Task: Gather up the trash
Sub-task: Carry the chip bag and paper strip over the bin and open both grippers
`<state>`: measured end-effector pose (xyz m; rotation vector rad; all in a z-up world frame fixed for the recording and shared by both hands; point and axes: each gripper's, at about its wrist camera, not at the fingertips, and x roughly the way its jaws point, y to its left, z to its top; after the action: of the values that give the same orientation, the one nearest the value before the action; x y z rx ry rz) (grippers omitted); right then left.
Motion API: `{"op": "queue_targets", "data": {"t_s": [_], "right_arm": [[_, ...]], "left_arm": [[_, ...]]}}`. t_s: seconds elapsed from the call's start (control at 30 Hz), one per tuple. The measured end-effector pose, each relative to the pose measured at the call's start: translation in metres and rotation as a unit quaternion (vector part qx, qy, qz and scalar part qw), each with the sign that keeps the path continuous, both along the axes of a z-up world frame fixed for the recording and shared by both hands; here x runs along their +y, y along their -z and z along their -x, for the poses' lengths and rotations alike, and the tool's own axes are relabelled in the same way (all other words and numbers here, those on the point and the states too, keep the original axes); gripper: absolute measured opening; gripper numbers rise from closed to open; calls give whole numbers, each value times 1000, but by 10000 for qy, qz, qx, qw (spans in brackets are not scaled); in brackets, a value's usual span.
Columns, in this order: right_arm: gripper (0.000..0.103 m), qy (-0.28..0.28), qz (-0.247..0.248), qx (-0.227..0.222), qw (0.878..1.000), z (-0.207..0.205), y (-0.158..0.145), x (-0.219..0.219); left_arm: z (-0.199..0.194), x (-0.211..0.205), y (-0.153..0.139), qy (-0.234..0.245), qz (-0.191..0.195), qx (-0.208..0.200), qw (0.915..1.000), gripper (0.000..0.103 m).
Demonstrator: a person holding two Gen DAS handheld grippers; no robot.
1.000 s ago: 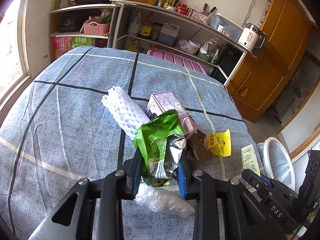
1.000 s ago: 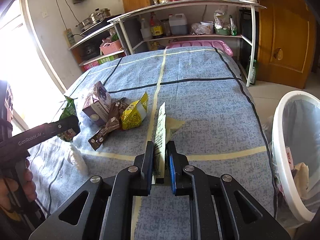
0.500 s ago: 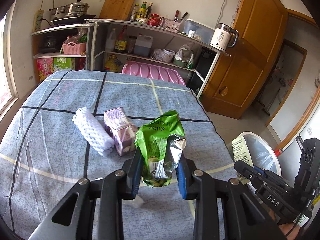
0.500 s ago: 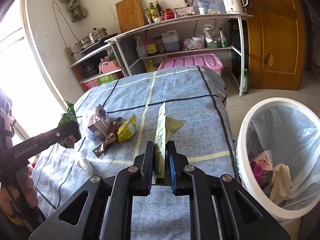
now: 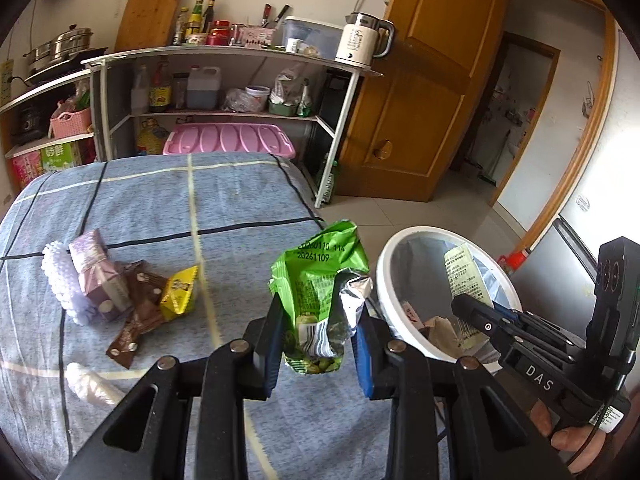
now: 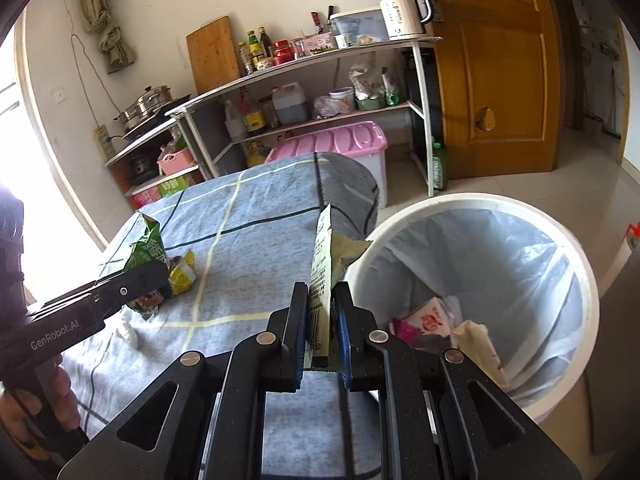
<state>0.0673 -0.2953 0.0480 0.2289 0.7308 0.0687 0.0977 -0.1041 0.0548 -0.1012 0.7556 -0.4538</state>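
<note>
My left gripper (image 5: 318, 340) is shut on a crumpled green snack bag (image 5: 320, 280), held above the right edge of the blue checked table (image 5: 160, 208). My right gripper (image 6: 322, 336) is shut on a flat pale wrapper (image 6: 322, 264) that stands upright beside the rim of the white lined trash bin (image 6: 480, 200). In the left wrist view the bin (image 5: 400, 248) lies just right of the green bag. On the table lie a purple carton (image 5: 96, 276), a white foam net (image 5: 60, 284), a brown wrapper (image 5: 138, 312), a yellow wrapper (image 5: 180, 290) and a clear plastic piece (image 5: 88, 384).
The bin holds a pink packet (image 6: 428, 318) and crumpled paper (image 6: 476, 336). Behind the table stand metal shelves (image 5: 224, 52) with bottles and a kettle (image 5: 360, 40), and a pink storage box (image 5: 228, 140). A wooden door (image 5: 432, 80) is at the right.
Both grippers have swung right and a little up with their wrappers, away from the trash pile. The bin has come closer and fills more of both views.
</note>
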Motion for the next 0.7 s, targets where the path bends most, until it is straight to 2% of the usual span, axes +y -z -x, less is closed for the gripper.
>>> {"op": "queue_targets", "data": {"t_s": [0.37,0.7], "right_arm": [[14,650,103,293,9974,12,17,-76],[14,910,266,619,9936,9,38,-114]], "left_arm": [[-6,-81,7,854,-86,178,9961,32],[-6,-135,24,1147,-375,327,9921,32]]}}
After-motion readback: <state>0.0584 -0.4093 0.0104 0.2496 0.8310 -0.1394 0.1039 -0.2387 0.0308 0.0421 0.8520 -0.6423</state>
